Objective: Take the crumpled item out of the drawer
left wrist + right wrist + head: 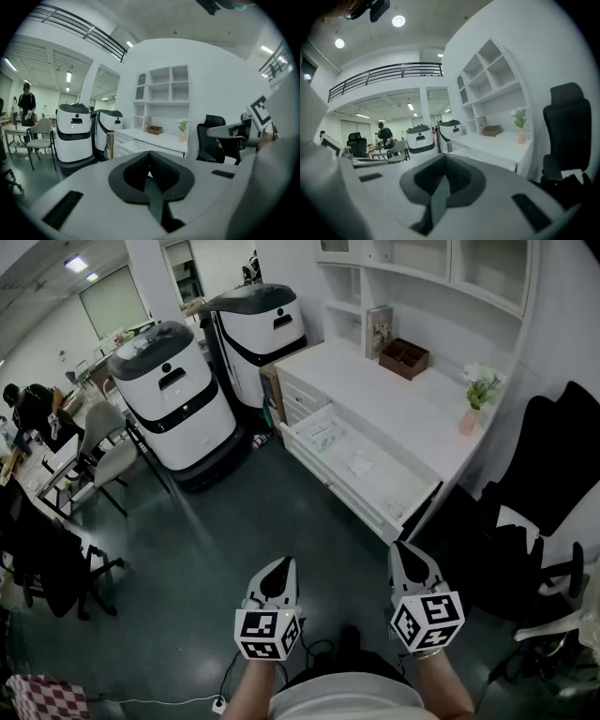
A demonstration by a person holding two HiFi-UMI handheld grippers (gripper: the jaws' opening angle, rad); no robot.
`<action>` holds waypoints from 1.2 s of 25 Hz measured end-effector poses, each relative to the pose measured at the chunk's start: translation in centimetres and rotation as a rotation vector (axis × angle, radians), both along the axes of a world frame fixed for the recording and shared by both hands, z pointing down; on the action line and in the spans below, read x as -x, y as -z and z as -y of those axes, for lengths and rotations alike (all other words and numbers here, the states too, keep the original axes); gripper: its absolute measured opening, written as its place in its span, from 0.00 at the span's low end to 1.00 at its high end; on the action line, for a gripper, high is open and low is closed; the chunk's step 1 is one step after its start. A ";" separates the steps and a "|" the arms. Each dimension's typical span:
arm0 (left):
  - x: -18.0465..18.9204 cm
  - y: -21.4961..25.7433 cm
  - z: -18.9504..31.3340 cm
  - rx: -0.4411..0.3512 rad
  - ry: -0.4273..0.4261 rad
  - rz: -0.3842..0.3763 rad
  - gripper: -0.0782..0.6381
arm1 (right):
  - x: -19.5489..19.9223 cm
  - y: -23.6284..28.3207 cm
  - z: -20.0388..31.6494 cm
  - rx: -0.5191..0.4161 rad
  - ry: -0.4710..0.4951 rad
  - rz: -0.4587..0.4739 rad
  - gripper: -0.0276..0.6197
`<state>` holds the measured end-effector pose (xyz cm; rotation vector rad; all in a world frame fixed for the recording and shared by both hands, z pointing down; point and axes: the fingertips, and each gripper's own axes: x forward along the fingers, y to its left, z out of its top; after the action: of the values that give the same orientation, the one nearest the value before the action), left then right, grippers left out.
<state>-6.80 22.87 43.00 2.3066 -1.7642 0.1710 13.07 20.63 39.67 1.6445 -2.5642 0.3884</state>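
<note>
The white cabinet's top drawer (330,486) stands pulled out ahead of me. Inside it lie a white crumpled item (361,464) and a flat paper (323,434). My left gripper (279,570) and right gripper (405,552) hover side by side over the dark floor, well short of the drawer. Both are shut with nothing between their jaws. In the left gripper view the black pads (159,171) meet in a line, and the open drawer (136,146) shows small beyond them. The right gripper view shows its pads (452,176) closed the same way, with the cabinet (497,149) beyond them.
Two white wheeled robots (173,395) (258,324) stand left of the cabinet. A black office chair (553,474) sits to the right. On the countertop are a pink vase with flowers (475,395) and a brown box (404,358). A person (33,409) stands by tables far left.
</note>
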 end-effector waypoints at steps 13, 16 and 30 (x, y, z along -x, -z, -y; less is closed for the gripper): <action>-2.2 -0.3 3.5 0.006 0.019 0.020 0.10 | -1.9 -0.4 4.0 0.003 0.028 0.056 0.05; -2.3 -0.3 3.8 0.007 0.031 0.028 0.10 | -2.6 -0.2 4.7 -0.012 0.018 0.067 0.05; -2.8 -0.6 5.5 0.023 0.059 0.036 0.10 | -2.4 -0.2 6.8 0.002 0.099 0.050 0.14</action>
<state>-3.97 17.33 43.61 2.2461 -1.8349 0.2225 15.47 13.81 39.87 1.5183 -2.6671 0.4293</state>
